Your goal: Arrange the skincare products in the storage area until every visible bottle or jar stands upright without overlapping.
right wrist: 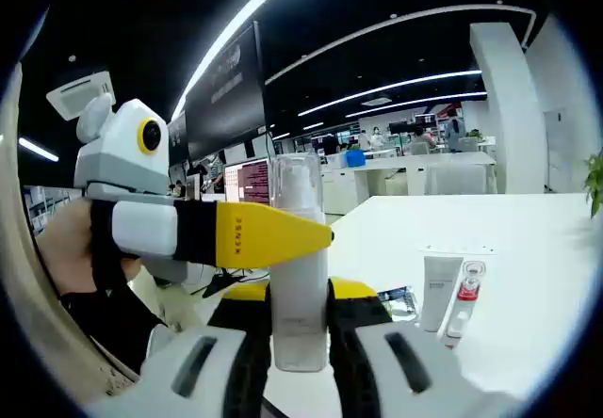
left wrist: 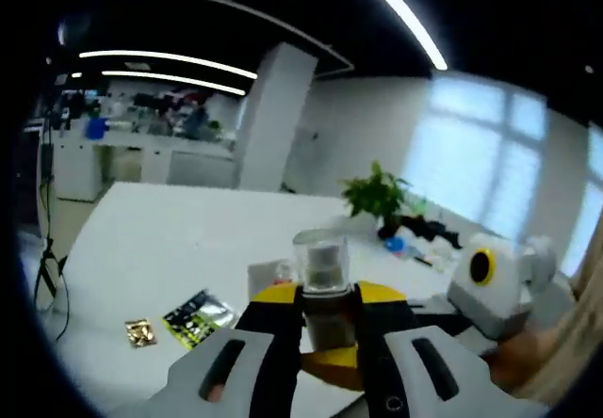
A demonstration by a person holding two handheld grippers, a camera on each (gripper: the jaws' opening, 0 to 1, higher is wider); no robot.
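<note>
Right now the left gripper (left wrist: 328,316) has its jaws pinching a small clear-capped bottle (left wrist: 321,265), held upright above the white bench (left wrist: 160,249). Beyond it on the bench lie a dark printed sachet (left wrist: 198,316) and a small gold sachet (left wrist: 140,332); a potted plant (left wrist: 379,195) stands near the far edge, with small items beside it too blurred to name. The right gripper's body shows at the right of the left gripper view.

In the right gripper view the right gripper (right wrist: 300,329) has its jaws pressed on a tall white pump bottle (right wrist: 298,258) with a clear cap, upright between them. The left gripper crosses from the left, held by a hand (right wrist: 68,245), its yellow jaws reaching just beside the bottle. Farther right on the bench stand a white tube (right wrist: 436,291) and, just beside it, a slim red-necked vial (right wrist: 463,303).
</note>
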